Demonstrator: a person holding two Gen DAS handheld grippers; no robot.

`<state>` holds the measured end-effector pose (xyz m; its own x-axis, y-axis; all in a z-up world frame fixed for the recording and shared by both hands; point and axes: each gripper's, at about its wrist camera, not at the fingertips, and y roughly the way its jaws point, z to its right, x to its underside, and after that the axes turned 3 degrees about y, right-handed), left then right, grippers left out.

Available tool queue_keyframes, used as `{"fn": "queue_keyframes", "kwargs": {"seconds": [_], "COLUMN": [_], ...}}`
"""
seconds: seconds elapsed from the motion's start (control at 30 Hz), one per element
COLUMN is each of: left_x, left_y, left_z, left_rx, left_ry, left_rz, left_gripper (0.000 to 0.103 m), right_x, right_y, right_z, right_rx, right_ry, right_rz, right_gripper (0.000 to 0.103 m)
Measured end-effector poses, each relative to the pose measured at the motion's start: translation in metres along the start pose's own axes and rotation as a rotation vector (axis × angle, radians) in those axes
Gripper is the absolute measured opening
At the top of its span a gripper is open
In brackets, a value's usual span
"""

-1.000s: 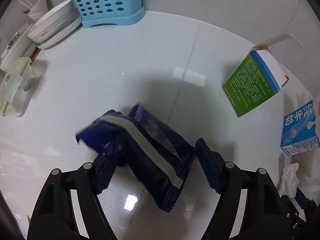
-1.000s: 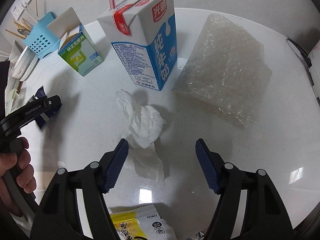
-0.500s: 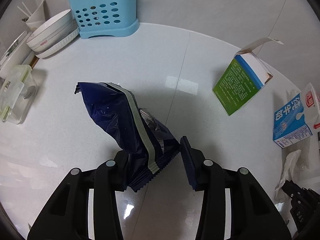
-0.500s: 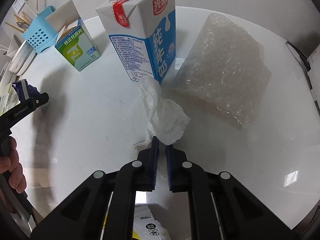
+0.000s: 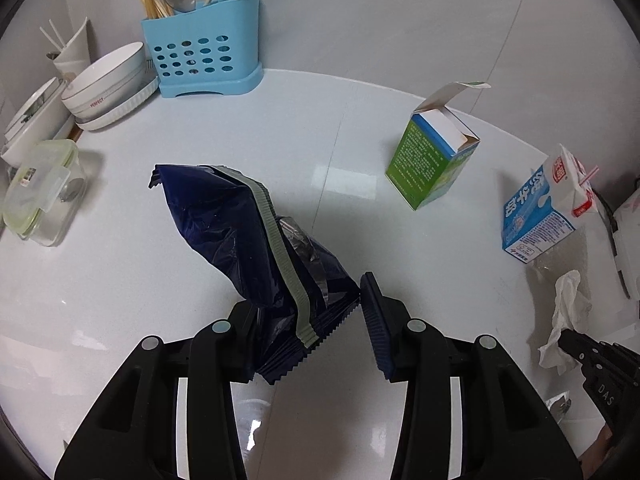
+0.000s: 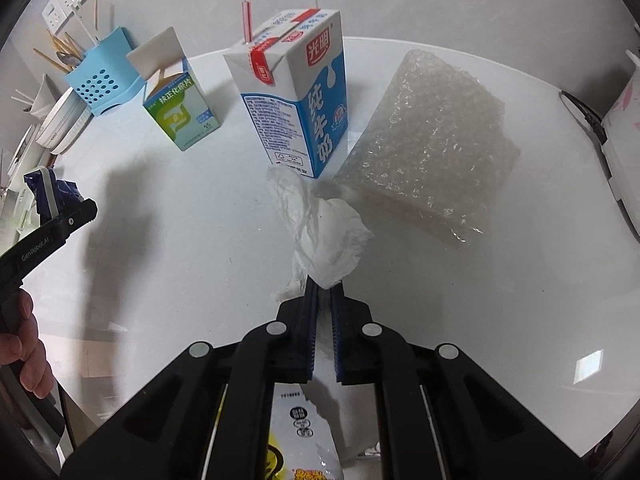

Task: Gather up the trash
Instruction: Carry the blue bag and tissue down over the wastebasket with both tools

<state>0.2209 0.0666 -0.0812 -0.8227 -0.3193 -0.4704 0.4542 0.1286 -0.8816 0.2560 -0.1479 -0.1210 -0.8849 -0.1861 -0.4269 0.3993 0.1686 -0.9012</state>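
Note:
My left gripper is shut on a dark blue snack bag, which stands up above the white counter; the same bag shows in the right wrist view. My right gripper is shut on a crumpled white tissue, lifted off the counter; the tissue also shows in the left wrist view. A blue and white milk carton with a straw, a green open box and a bubble-wrap pack stand on the counter beyond the tissue.
A blue cutlery holder, stacked white bowls and a clear lidded container sit at the far left. A yellow and white wrapper lies under my right gripper. A white object with a black cable is at right.
Both grippers closed: the left on the blue bag, the right on the tissue. Both items have been raised off the counter and the views have pulled back.

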Motion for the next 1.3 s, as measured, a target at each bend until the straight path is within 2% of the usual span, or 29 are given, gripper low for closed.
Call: {"fn": "queue_keyframes", "kwargs": {"seconds": [0.47,0.97,1.3], "left_x": [0.040,0.092,0.134], "left_y": [-0.054,-0.108,-0.142], "left_z": [0.015,0.027,0.023], "left_rx": [0.047,0.120,0.154], "left_ry": [0.070,0.156,0.184], "left_rz": [0.048,0.086,0.103], "left_gripper": [0.042,0.042,0.042], "right_x": [0.027,0.079,0.125], "right_y": [-0.036,-0.087,-0.113], "right_z": [-0.005,-0.008,-0.019], "right_rx": [-0.055,-0.042,-0.052], "right_ry": [0.027,0.044,0.043], "right_rz": [0.046,0.108,0.134], "right_gripper": [0.006,0.006,0.006]}}
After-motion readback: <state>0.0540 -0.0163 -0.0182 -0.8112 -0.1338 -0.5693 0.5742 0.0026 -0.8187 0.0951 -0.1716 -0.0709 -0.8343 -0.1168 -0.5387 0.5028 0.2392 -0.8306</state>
